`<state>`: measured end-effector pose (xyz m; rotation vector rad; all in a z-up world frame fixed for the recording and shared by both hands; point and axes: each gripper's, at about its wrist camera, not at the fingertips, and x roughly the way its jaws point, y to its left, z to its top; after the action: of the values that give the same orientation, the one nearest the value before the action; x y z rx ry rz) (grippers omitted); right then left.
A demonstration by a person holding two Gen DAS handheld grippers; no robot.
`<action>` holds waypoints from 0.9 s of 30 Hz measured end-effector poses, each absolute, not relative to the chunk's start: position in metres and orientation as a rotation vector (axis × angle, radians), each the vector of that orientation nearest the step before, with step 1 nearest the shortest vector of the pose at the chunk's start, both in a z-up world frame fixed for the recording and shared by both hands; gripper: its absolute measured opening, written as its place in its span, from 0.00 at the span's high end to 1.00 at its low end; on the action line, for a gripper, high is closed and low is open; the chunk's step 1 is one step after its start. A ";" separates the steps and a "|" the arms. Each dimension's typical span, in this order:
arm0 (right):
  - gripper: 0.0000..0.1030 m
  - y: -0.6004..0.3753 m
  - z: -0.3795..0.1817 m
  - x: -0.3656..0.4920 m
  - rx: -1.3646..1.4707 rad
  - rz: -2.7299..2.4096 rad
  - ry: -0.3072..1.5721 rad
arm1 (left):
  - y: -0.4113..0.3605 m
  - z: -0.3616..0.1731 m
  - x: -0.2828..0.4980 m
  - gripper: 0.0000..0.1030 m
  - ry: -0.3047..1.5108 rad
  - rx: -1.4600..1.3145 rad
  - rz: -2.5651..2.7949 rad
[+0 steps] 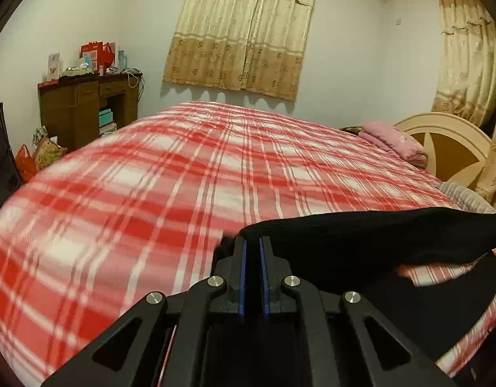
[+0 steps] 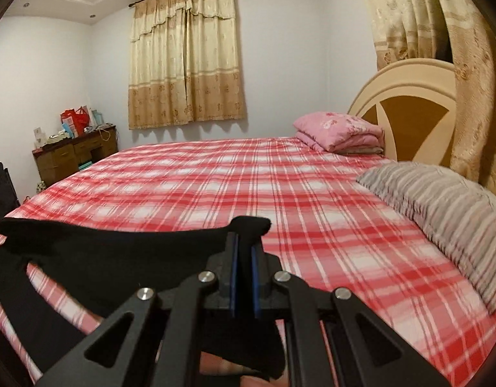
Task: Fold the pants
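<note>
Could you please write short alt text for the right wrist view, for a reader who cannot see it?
The right gripper is clamped on an edge of black pants, held stretched to the left above a bed with a red and white plaid sheet. A grey striped pillow lies at right, a folded pink quilt by the headboard, and beige curtains hang behind.

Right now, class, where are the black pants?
The black pants hang stretched above the near edge of the red plaid bed, one end pinched in the left tool, the other in the right tool.
</note>
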<state>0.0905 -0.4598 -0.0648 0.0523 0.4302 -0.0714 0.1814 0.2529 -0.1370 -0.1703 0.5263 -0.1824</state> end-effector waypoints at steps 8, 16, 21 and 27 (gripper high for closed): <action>0.91 -0.471 -0.101 0.029 0.124 -0.084 0.461 | 0.273 -0.174 0.131 0.94 0.557 -0.187 -0.159; 0.92 -0.470 -0.118 0.001 0.111 -0.126 0.490 | 0.285 -0.179 0.118 0.94 0.569 -0.180 -0.106; 0.33 -0.479 -0.126 -0.011 0.122 -0.186 0.532 | 0.270 -0.165 0.125 0.88 0.578 -0.085 -0.081; 0.33 -0.467 -0.101 -0.034 0.085 -0.288 0.452 | 0.242 -0.156 0.134 0.28 0.551 0.003 -0.103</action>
<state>-0.0345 -0.4673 -0.1007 0.0853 0.4520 -0.2880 0.1335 0.2420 -0.1562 0.0034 0.5513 -0.1027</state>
